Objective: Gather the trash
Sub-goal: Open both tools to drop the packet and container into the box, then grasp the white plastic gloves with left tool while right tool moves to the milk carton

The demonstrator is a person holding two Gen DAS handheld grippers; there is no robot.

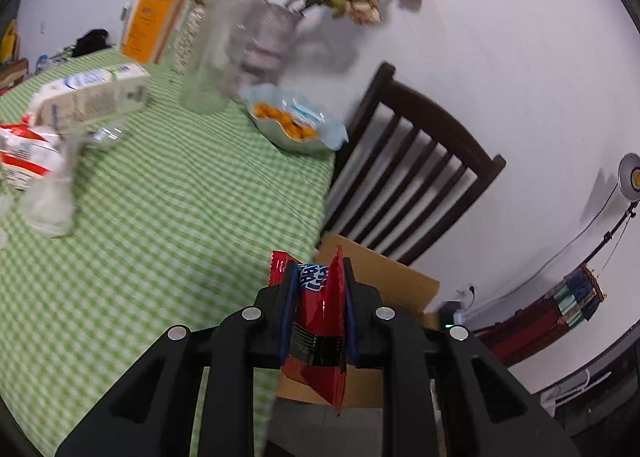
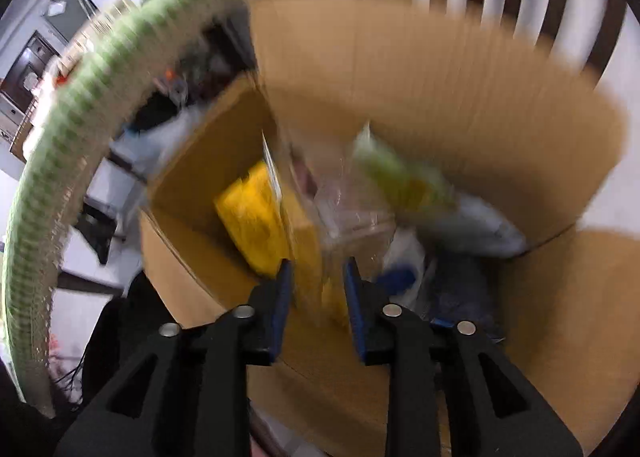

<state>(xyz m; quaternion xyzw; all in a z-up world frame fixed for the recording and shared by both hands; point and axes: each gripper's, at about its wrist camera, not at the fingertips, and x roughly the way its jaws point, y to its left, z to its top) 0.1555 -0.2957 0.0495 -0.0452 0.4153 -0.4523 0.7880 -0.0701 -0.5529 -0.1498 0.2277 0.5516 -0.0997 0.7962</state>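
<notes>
My left gripper is shut on a red snack wrapper with a blue and white label, held at the corner of the green checked table. Just beyond it stands the cardboard box. My right gripper points down into that cardboard box with its jaws apart. A blurred clear and yellowish piece lies just past the pads, which do not press on it. In the box lie a yellow packet, a green and yellow packet and a white bag.
On the table lie a milk carton, a white and red packet, a clear cup, a bowl of orange snacks and glass vases. A dark wooden chair stands behind the box. The tablecloth edge hangs left of the box.
</notes>
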